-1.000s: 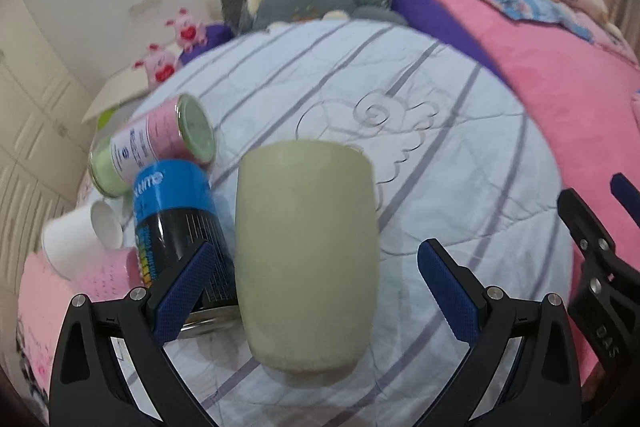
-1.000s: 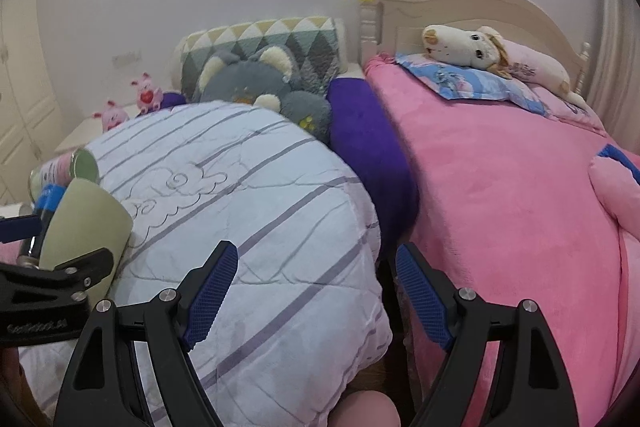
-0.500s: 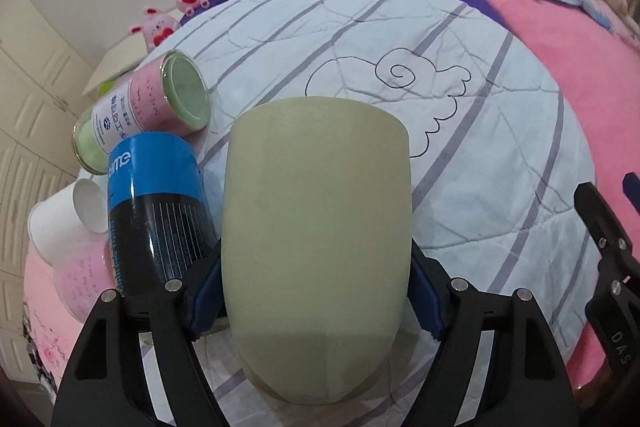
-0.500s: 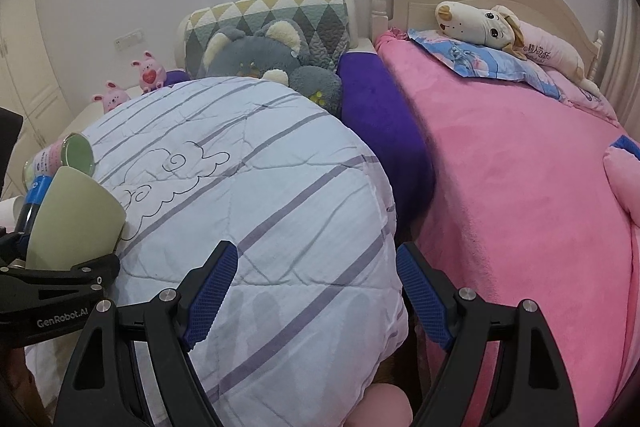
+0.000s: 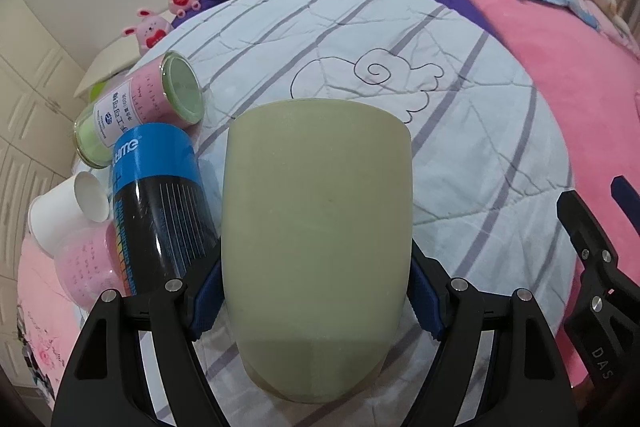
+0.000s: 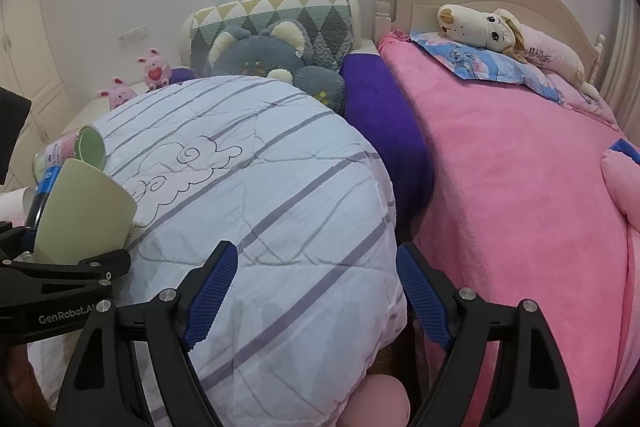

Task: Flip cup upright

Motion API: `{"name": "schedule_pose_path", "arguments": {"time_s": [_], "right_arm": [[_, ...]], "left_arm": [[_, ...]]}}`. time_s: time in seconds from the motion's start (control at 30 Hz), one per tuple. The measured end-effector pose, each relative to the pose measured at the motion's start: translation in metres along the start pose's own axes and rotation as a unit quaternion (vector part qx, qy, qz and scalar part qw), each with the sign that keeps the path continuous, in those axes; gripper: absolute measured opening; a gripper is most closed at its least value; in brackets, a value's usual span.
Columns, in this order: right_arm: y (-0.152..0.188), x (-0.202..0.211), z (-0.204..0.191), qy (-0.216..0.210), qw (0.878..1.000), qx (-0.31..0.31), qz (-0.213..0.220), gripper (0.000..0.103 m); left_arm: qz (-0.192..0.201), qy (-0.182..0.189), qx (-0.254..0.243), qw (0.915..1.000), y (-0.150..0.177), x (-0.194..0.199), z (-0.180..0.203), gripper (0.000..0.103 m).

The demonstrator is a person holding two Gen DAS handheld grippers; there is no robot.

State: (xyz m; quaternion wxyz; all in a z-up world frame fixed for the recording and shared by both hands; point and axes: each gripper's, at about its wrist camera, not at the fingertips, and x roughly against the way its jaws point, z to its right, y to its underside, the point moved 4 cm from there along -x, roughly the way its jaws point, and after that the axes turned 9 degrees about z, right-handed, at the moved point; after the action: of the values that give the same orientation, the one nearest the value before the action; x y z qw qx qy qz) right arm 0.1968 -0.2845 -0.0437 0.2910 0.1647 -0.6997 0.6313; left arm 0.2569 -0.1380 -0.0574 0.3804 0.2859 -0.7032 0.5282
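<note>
**Pale Green Cup Clamped in Left Tongs, Lying on Striped Quilt**

The cup [image 5: 316, 243] is a plain, matte, pale green vessel with no handle, print or visible damage. Its walls taper to a rounded base. It lies on its side on the white quilt [image 5: 460, 155] with grey stripes, base toward the left wrist camera and the wide end pointing away over the bed. The interior is not visible from either view.

The left tongs [image 5: 316, 297] are clenched on the cup: both blue pads [image 5: 206, 301] press against opposite sides of the lower body, near the base. In the right wrist view the cup [image 6: 84, 215] appears tilted, its wide end raised off the quilt, though whether its base touches the fabric cannot be told.

The right tongs [image 6: 316, 291] stand released, jaws wide apart, holding nothing, over the edge of the quilt and well apart from the cup.

Just beside the cup on its left lies a blue-and-black can [image 5: 158, 215], touching or nearly touching it. Beyond that lie a pink-labelled jar [image 5: 140, 111] with a green lid, and a white paper cup [image 5: 68, 209].
</note>
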Motion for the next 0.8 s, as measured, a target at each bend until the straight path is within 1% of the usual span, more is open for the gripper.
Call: {"name": "schedule_pose_path", "arguments": {"time_s": [0.3, 0.43, 0.57, 0.8], "right_arm": [[0.003, 0.027, 0.002, 0.004, 1.000, 0.003, 0.011, 0.083], [0.006, 0.039, 0.002, 0.003, 1.000, 0.003, 0.014, 0.083], [0.013, 0.052, -0.003, 0.001, 1.000, 0.013, 0.014, 0.083], [0.027, 0.067, -0.012, 0.006, 0.999, 0.037, 0.008, 0.083]], "left_arm": [[0.020, 0.005, 0.001, 0.9998, 0.011, 0.031, 0.002, 0.079], [0.031, 0.000, 0.004, 0.9995, 0.023, 0.049, 0.001, 0.079], [0.027, 0.002, 0.021, 0.9994, 0.038, 0.059, -0.003, 0.079], [0.015, 0.010, 0.033, 0.9993, 0.068, 0.068, -0.003, 0.079]]}}
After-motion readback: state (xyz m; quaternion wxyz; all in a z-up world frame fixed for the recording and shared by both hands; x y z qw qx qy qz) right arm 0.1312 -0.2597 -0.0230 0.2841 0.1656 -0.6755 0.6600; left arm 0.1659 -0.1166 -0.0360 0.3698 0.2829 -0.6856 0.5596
